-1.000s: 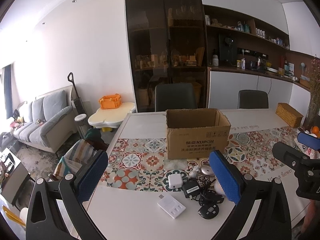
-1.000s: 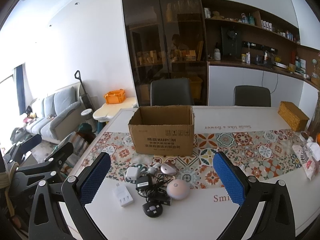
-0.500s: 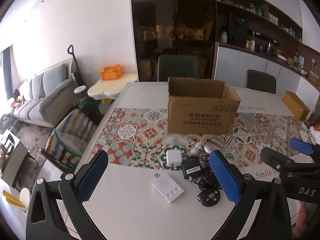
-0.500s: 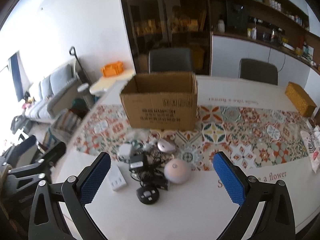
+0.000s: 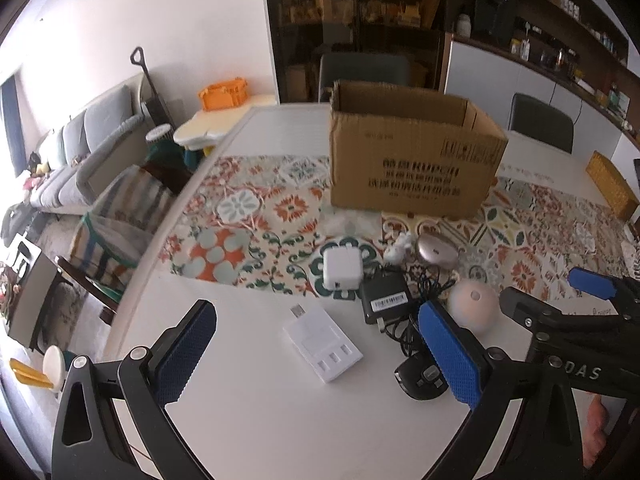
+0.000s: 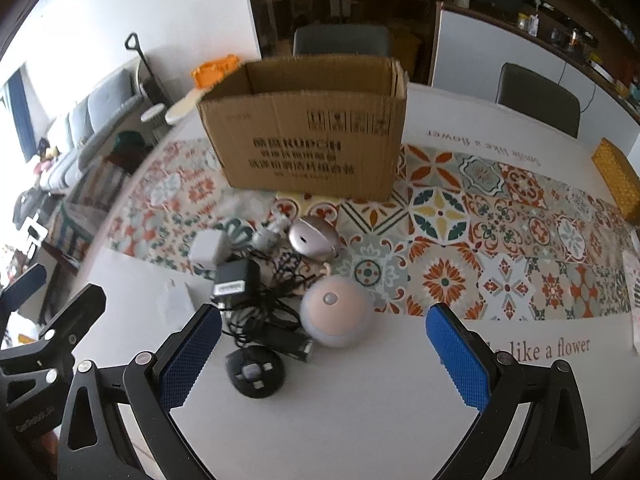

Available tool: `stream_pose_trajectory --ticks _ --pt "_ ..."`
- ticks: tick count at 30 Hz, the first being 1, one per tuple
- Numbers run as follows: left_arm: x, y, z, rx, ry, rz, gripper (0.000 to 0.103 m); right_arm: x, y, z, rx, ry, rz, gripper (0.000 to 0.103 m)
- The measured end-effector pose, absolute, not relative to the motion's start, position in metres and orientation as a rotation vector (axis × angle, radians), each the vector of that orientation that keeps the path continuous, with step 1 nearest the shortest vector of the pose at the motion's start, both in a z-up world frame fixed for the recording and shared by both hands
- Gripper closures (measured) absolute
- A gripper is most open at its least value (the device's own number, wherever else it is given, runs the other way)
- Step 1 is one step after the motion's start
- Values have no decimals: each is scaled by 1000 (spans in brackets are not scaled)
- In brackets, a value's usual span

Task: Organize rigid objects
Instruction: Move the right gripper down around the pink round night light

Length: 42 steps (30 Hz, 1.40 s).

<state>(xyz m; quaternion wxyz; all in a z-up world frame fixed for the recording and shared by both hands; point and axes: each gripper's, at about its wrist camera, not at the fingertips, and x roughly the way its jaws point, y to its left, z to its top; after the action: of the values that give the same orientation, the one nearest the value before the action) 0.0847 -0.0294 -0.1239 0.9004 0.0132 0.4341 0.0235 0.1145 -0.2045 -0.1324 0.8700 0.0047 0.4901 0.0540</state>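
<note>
An open cardboard box [image 5: 412, 160] [image 6: 308, 140] stands on the patterned table runner. In front of it lies a cluster: a white flat charger [image 5: 322, 342], a white cube adapter [image 5: 341, 267] [image 6: 208, 249], a black adapter with tangled cable [image 5: 386, 300] [image 6: 234, 278], a silver oval device [image 5: 437, 249] [image 6: 314, 237], a pink round device [image 5: 474, 307] [image 6: 337, 310] and a black round remote [image 5: 420, 374] [image 6: 256, 372]. My left gripper [image 5: 316, 358] is open above the white charger. My right gripper [image 6: 324, 358] is open above the pink device and the remote.
A woven yellow box [image 6: 618, 180] sits at the table's right end. Grey chairs [image 6: 538, 100] stand behind the table. A striped chair [image 5: 116, 220] and a sofa [image 5: 76, 152] are off the left edge. The white table edge [image 5: 168, 216] curves at the left.
Both grippers have moved forward and tilted down toward the table. The cluster of objects now appears larger and closer between the fingers. Both stayed open.
</note>
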Motion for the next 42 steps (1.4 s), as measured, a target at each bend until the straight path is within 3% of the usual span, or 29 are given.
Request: stream_pose_trajectory --ticks 15,42 --pt "116 -40 -170 16 1021 65 0 162 -209 -199 9 1171 136 4" --pt "128 -47 -203 54 1094 54 0 187 -199 -254 -4 1248 80 16"
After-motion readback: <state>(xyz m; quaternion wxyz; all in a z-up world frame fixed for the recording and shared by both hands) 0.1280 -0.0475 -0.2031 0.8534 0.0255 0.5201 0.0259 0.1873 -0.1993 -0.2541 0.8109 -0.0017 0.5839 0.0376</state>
